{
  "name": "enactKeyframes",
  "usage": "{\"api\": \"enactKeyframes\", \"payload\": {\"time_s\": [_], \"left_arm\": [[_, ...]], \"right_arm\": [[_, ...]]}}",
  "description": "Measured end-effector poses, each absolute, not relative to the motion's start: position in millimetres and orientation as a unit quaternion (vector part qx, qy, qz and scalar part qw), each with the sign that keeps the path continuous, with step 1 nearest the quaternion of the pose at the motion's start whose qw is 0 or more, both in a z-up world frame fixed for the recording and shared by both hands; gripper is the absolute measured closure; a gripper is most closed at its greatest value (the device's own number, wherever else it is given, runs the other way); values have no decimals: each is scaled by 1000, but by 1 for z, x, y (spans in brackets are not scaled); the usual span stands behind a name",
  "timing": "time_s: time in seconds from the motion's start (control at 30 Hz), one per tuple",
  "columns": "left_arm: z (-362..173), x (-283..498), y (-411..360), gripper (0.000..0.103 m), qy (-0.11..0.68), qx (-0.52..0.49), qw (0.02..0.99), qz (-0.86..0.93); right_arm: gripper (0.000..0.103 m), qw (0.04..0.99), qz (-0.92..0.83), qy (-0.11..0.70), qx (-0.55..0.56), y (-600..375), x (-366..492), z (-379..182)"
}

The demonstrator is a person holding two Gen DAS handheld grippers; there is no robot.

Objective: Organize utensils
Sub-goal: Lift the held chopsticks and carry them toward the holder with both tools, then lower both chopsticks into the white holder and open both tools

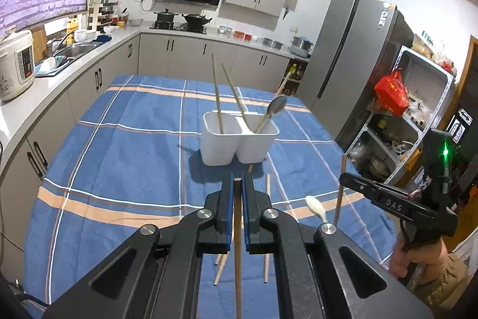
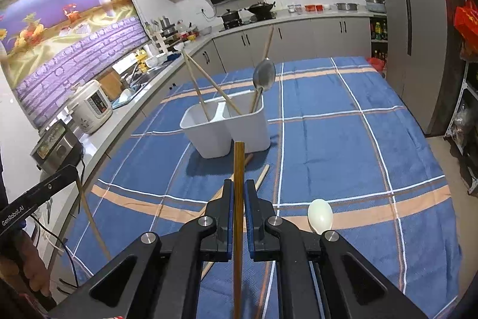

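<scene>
A white two-compartment utensil holder [image 1: 239, 144] [image 2: 227, 127] stands mid-table. It holds two chopsticks [image 1: 217, 97] [image 2: 195, 85] and a metal spoon [image 1: 276, 106] [image 2: 263, 75]. My left gripper [image 1: 238, 184] is shut on a brown chopstick [image 1: 237, 244], held above the table in front of the holder. My right gripper [image 2: 238, 187] is shut on another brown chopstick [image 2: 238, 199]; it also shows in the left wrist view [image 1: 342, 178]. Loose chopsticks [image 1: 268, 229] [image 2: 260, 178] and a white spoon [image 1: 315, 207] [image 2: 320, 216] lie on the cloth.
The table wears a blue plaid cloth [image 1: 125, 145] [image 2: 343, 145]. A counter with a rice cooker [image 1: 15, 68] [image 2: 91, 105] and a sink [image 1: 71, 50] runs along the left. A fridge [image 1: 352, 62] and a cluttered metal shelf [image 1: 409, 115] stand to the right.
</scene>
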State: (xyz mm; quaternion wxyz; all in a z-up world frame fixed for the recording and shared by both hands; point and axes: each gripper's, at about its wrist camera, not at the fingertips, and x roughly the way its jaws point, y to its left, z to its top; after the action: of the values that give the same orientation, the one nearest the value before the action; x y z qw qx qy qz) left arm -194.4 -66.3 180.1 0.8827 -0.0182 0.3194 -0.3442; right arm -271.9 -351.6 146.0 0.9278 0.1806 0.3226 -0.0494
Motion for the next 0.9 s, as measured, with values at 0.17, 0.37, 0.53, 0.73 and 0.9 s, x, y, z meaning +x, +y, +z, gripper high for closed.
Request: {"api": "enactKeyframes", "payload": {"time_s": [0.17,0.37,0.53,0.73,0.9], "left_arm": [[196,-208,-69,98,300,-14,885,-355],[212,-210,-77,98,285,-12,884,-371],[228,-202,-81,98,274,-17,883,-381],[264,-179,-86,98,244,-25,890,-385],[307,-148,-94,98,214,-28,899,-381]], "right_arm": [[96,936,-49,303,175,-352,-283,156],[96,940,-52,289,173,-353,-287,166],[96,942,-55,282,172,-362,-282,173],[96,947,-57,265,171,-377,-265,196],[96,954,-49,240,171,-389,-235,228]]}}
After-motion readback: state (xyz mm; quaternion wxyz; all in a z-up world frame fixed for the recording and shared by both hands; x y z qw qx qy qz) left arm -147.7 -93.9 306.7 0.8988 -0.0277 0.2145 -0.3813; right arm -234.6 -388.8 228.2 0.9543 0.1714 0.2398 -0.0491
